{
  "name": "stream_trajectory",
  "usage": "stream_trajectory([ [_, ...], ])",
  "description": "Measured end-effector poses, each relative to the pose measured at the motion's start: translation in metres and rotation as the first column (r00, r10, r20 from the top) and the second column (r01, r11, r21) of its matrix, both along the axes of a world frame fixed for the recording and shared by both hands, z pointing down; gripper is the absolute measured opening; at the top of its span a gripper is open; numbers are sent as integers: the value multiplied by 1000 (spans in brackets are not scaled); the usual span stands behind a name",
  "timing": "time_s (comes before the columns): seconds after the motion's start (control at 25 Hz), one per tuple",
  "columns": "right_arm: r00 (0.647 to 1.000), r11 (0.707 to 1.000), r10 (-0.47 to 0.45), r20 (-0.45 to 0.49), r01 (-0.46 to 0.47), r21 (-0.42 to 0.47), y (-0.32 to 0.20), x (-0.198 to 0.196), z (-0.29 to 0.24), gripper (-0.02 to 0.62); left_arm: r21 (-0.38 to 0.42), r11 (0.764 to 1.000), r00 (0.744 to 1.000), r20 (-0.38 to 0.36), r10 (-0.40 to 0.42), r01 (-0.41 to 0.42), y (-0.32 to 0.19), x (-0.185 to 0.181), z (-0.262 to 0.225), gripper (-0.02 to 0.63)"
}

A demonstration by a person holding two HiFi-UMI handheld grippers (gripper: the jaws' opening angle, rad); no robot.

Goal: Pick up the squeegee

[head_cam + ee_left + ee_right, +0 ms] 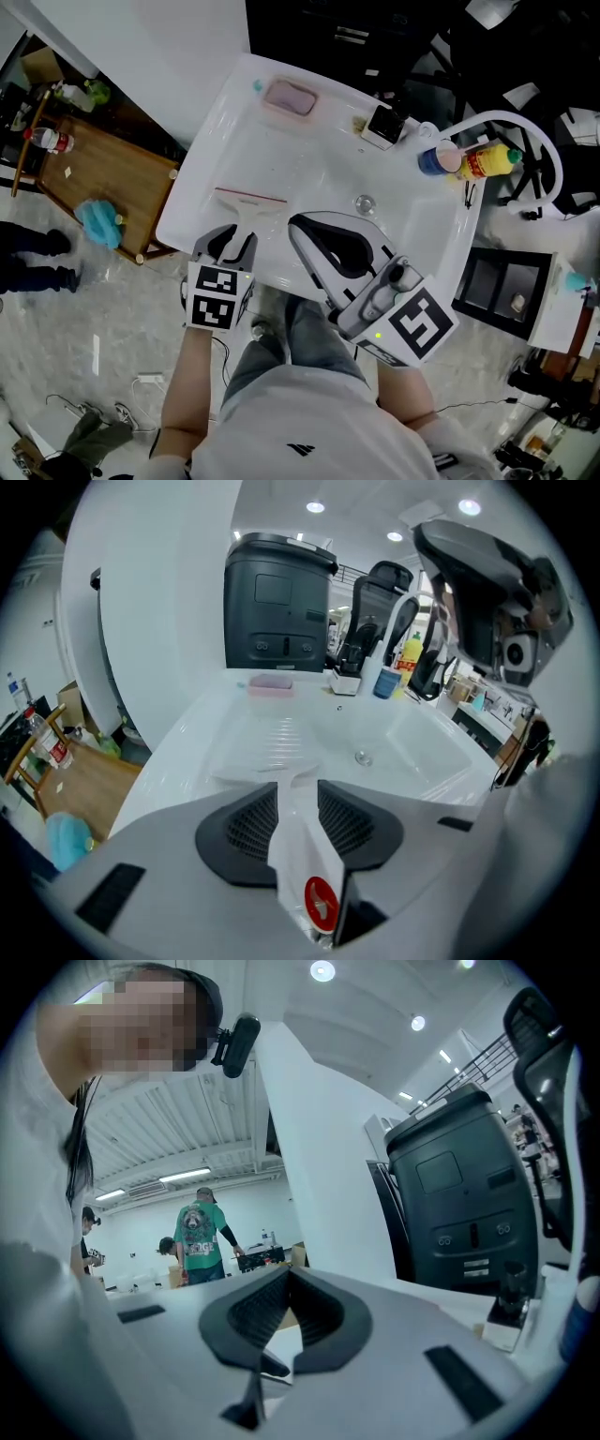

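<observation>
- Though its round red sticker (321, 900) showed a white emblem, nothing on the squeegee (305, 850) handle could be read.
- The left gripper (298, 786) stood wide open around that handle, pads not pressing.
- Beyond, the blade lay on the white sink (234, 742) drainboard.
- The right gripper (287, 1275) was closed, empty.

We see two arms reaching forward from below, each hand holding a pair of tongs. The bare left forearm (187, 380) runs straight up to the left tongs (232, 236), which tilt down and away from us. Their jaws stand apart on either side of the white squeegee handle (300, 855). The right forearm (412, 408) comes in from the lower right and angles up and left. The right tongs (298, 225) lie about level, their curved jaw tips touching, with nothing between them. Each pair carries a marker cube (217, 295) near the wrist.
</observation>
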State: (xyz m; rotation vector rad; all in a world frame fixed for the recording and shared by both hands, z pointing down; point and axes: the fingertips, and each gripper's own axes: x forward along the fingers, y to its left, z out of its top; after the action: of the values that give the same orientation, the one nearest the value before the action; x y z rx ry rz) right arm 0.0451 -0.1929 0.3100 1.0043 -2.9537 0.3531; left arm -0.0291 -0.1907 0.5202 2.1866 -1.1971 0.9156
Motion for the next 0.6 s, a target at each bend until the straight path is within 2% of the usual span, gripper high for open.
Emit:
stream_trajectory([
  [0.6,1000,1000,12,8,-12,-16,-7,12,8,9,-50,999,993,114,7,-2,-9,1,26,141],
])
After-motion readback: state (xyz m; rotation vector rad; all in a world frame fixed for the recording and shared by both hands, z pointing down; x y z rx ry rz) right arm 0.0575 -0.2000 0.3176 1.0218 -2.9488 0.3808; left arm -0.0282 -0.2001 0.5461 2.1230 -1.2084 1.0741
